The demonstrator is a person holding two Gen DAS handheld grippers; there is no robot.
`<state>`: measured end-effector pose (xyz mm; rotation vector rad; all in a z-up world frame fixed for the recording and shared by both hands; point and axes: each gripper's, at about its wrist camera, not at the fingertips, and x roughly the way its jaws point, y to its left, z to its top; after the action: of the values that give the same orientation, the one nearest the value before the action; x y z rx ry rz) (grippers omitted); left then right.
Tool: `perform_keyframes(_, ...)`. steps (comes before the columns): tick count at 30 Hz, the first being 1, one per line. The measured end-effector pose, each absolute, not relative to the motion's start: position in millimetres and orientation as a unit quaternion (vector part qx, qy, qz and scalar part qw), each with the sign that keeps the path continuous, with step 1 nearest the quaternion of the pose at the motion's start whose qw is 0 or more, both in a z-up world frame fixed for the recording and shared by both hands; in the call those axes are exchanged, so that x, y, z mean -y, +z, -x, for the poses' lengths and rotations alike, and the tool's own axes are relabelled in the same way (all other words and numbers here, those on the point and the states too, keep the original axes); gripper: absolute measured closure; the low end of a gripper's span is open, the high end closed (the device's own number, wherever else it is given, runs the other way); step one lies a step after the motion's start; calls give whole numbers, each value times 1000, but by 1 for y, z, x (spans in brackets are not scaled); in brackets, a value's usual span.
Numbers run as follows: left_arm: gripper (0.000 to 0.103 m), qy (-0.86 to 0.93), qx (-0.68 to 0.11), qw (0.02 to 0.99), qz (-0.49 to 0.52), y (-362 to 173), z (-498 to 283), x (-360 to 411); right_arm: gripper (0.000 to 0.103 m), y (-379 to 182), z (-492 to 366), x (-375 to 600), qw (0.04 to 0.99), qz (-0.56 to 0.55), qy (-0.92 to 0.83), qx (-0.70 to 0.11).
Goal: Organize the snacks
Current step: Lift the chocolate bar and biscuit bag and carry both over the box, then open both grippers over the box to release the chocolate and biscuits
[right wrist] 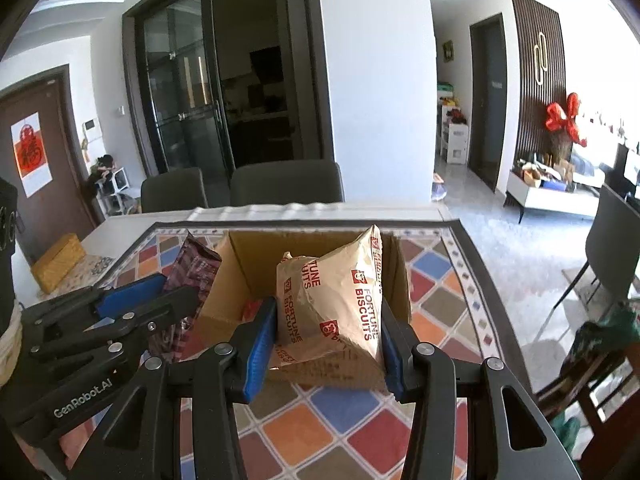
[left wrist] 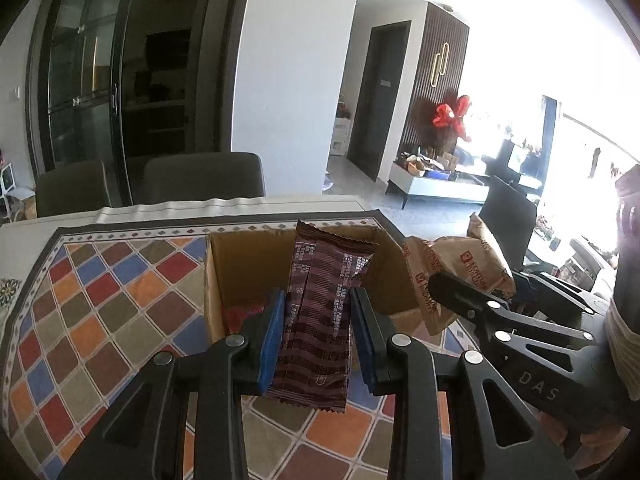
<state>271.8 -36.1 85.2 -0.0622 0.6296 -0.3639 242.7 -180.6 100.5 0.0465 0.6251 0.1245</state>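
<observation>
My left gripper (left wrist: 318, 320) is shut on a dark maroon snack wrapper (left wrist: 320, 312), held upright in front of an open cardboard box (left wrist: 240, 264). A red packet (left wrist: 240, 316) lies inside the box. My right gripper (right wrist: 330, 332) is shut on a tan Fortune Biscuits bag (right wrist: 336, 304), held at the near edge of the same box (right wrist: 256, 256). In the left wrist view the biscuit bag (left wrist: 460, 264) and right gripper show at the right. In the right wrist view the maroon wrapper (right wrist: 192, 276) and left gripper show at the left.
The box stands on a table covered with a colourful diamond-patterned cloth (left wrist: 100, 300). Two dark chairs (right wrist: 286, 186) stand behind the table's far edge. A yellow-brown box (right wrist: 58, 262) lies at the far left of the table. Another chair (right wrist: 612, 236) stands to the right.
</observation>
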Motion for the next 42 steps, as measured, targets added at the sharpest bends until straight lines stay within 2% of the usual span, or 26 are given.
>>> perform_keyframes(8,70,-177,-329,927,32,92,-308,36,55,116,-271,173,951,-7,70,-301)
perform_keyframes(22,69,-151,-392,908,14,63,-369,44,55,84,-345,176,919,10,73,-386)
perform_keyframes(27,64,-125,-405,906,7,48,-377,42,51,66,-356,178,909,14,65,-411)
perform_keyframes(29,62,-120,-407,905,3,46,-375,41,40,62,-358,179,907,16,57,-418)
perform_keyframes(30,58,-116,-407,906,1,46,-374,40,38,60,-358,180,906,15,54,-420)
perform_keyframes(34,56,-104,-393,914,-16,50,-359,41,37,55,-352,186,904,2,46,-426)
perform_keyframes(40,46,-91,-356,929,-29,65,-323,39,37,63,-323,192,913,-8,36,-407)
perform_keyframes(42,44,-89,-349,932,-29,70,-312,38,34,70,-311,192,918,-9,31,-394)
